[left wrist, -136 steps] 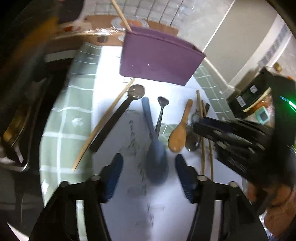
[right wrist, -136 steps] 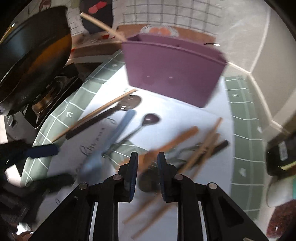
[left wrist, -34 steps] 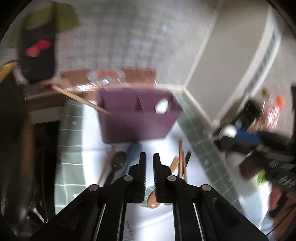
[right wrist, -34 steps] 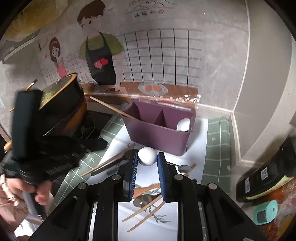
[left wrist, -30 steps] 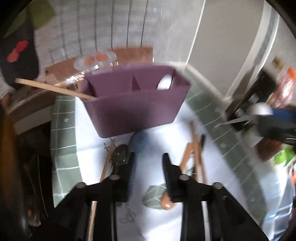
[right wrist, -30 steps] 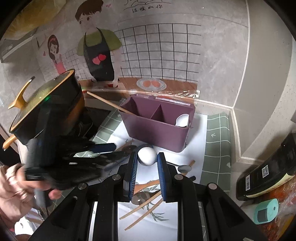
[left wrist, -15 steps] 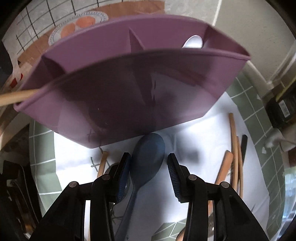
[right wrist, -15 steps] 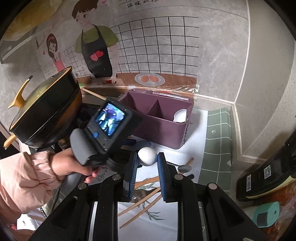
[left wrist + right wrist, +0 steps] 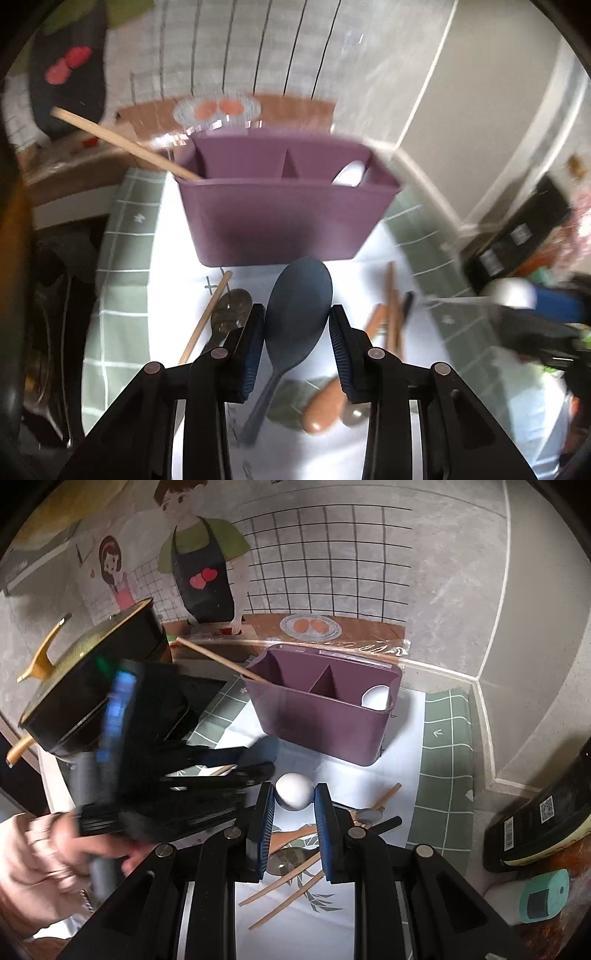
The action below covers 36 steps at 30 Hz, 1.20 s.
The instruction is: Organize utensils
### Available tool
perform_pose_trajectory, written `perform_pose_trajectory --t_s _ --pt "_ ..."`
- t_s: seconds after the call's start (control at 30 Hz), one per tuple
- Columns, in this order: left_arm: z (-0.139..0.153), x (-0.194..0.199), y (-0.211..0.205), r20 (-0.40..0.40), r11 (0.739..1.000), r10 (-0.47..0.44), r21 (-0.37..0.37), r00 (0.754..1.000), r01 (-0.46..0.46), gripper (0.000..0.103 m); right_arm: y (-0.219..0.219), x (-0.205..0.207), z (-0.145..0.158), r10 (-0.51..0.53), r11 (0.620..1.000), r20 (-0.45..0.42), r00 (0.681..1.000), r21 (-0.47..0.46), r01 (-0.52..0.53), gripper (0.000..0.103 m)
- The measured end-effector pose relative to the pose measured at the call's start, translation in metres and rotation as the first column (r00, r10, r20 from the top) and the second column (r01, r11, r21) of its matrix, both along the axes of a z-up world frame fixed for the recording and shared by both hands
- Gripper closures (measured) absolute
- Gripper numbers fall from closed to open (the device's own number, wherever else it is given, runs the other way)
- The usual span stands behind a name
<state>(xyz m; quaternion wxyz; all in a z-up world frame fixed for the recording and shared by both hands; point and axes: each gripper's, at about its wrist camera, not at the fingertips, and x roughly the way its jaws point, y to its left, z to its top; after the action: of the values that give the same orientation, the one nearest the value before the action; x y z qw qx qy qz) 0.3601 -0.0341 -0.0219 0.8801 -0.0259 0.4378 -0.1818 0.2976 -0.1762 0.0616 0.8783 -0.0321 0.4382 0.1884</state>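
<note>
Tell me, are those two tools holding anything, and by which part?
Left tool grips the blue rice paddle by its broad head. Right tool grips a white spoon by its bowl.

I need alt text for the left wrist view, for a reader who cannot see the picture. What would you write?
The left hand-held gripper grips a blue spoon by its bowl, in front of a purple utensil holder. The holder already contains a wooden chopstick and a white spoon; more utensils lie on the white mat below.
</note>
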Motion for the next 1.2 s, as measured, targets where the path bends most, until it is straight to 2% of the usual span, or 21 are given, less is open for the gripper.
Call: perform_pose_trajectory --t_s 0.17,0.2,0.23,0.27,0.33,0.43,0.57,0.7,0.77,0.8,0.83,0.93,1.0,1.13,1.2 --pt "0.038 -0.027 0.009 0.068 0.999 0.012 -0.052 0.998 -0.008 0.072 0.011 -0.002 -0.003 0.001 0.999 -0.02 1.0 0.037 0.0 0.084" --pt "0.043 -0.026 0.012 0.075 0.998 0.018 -0.064 0.997 -0.013 0.076 0.011 -0.003 -0.001 0.002 0.999 -0.022 1.0 0.049 -0.001 0.084" --pt "0.05 -0.03 0.02 0.081 0.997 0.026 -0.079 0.996 -0.019 0.09 0.012 -0.003 0.002 0.004 0.998 -0.019 1.0 0.061 -0.003 0.084" --pt "0.055 -0.029 0.023 0.084 0.995 0.028 -0.093 0.996 -0.02 0.093 0.012 -0.005 0.005 0.006 0.998 -0.012 1.0 0.066 -0.005 0.084" --pt "0.067 -0.037 0.028 0.103 0.993 0.042 -0.111 0.994 -0.03 0.095 0.014 -0.007 0.016 0.004 0.998 0.016 1.0 0.067 -0.005 0.084" --pt "0.076 -0.041 0.032 0.138 0.994 0.051 -0.099 0.989 -0.037 0.096 0.015 -0.01 0.026 -0.002 0.999 0.06 0.998 0.042 0.0 0.084" --pt "0.072 -0.039 0.044 0.113 0.992 0.074 -0.114 0.991 -0.061 0.096 0.01 -0.018 0.026 -0.028 0.999 0.101 0.994 -0.013 0.029 0.084" --pt "0.052 -0.029 0.049 0.02 0.989 0.067 -0.133 0.998 -0.063 0.09 -0.001 -0.019 0.011 -0.051 0.999 0.056 0.997 -0.003 0.052 0.084" --pt "0.038 -0.022 0.044 -0.008 0.991 0.053 -0.123 0.999 -0.054 0.066 -0.006 -0.018 0.002 -0.067 0.998 0.032 0.997 -0.005 0.067 0.084" --pt "0.031 -0.019 0.04 -0.019 0.993 0.044 -0.111 0.999 -0.046 0.045 -0.008 -0.017 -0.001 -0.074 0.997 0.021 0.997 -0.002 0.074 0.084" --pt "0.023 -0.016 0.034 -0.019 0.995 0.028 -0.096 0.999 -0.03 0.04 -0.01 -0.018 -0.003 -0.077 0.997 0.013 0.997 0.001 0.077 0.084" --pt "0.002 -0.005 0.012 -0.044 0.999 -0.041 -0.029 0.998 0.04 0.04 -0.016 -0.019 -0.005 -0.084 0.996 0.008 0.996 -0.011 0.084 0.084" --pt "-0.015 0.007 -0.007 -0.077 0.995 -0.085 0.044 0.993 0.088 0.04 -0.02 -0.019 -0.005 -0.084 0.996 0.012 0.996 -0.035 0.084 0.084" --pt "-0.037 0.03 -0.031 -0.098 0.984 -0.082 0.147 0.992 0.096 0.04 -0.028 -0.017 -0.008 -0.084 0.995 0.005 0.996 -0.059 0.084 0.084" --pt "-0.046 0.043 -0.037 -0.116 0.983 -0.056 0.169 0.992 0.075 0.04 -0.032 -0.015 -0.01 -0.087 0.994 0.001 0.996 -0.059 0.087 0.084"
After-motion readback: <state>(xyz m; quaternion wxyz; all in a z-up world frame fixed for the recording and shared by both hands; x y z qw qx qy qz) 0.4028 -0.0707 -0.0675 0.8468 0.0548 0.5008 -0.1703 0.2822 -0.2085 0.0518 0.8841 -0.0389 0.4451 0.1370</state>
